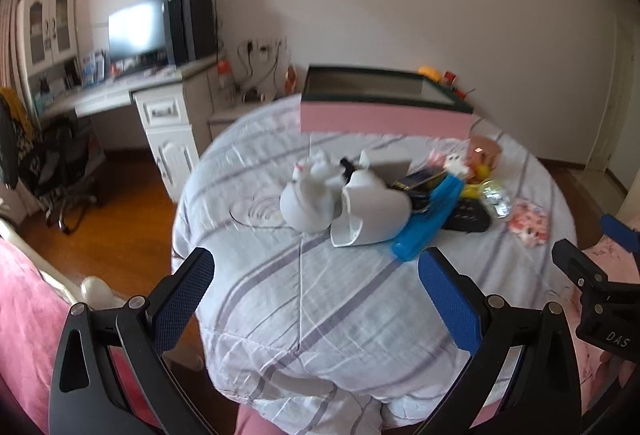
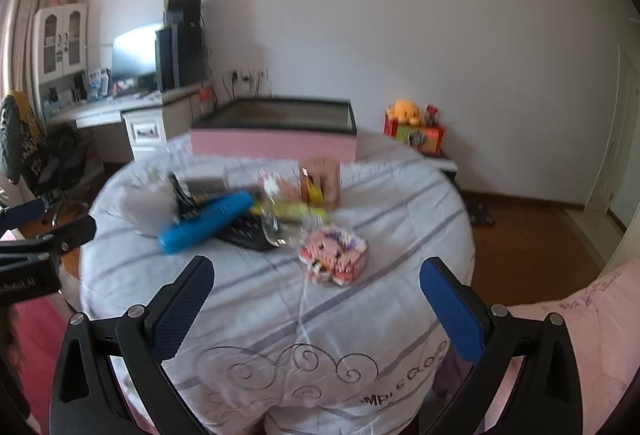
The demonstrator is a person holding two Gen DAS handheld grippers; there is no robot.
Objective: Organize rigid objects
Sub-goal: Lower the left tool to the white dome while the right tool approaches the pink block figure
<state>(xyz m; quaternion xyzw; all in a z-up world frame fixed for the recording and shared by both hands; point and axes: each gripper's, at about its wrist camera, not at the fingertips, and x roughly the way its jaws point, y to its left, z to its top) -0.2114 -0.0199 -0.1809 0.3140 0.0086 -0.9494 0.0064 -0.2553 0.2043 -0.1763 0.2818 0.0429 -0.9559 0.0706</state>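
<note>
Both grippers, left (image 1: pixel 316 289) and right (image 2: pixel 318 295), wide open, empty, above the striped quilt (image 1: pixel 320 295).

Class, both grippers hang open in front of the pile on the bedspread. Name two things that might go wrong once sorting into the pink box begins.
1. The white cat figure, white shell-shaped piece and blue case overlap, so pulling one may drag or tip its neighbours.
2. The bedspread is soft and wrinkled; items could roll or topple when nudged.

The pink box sits behind the pile, so reaching it means passing over the clutter.

Left gripper (image 1: pixel 316 299) and right gripper (image 2: pixel 318 305), fingers spread wide, empty.
</note>
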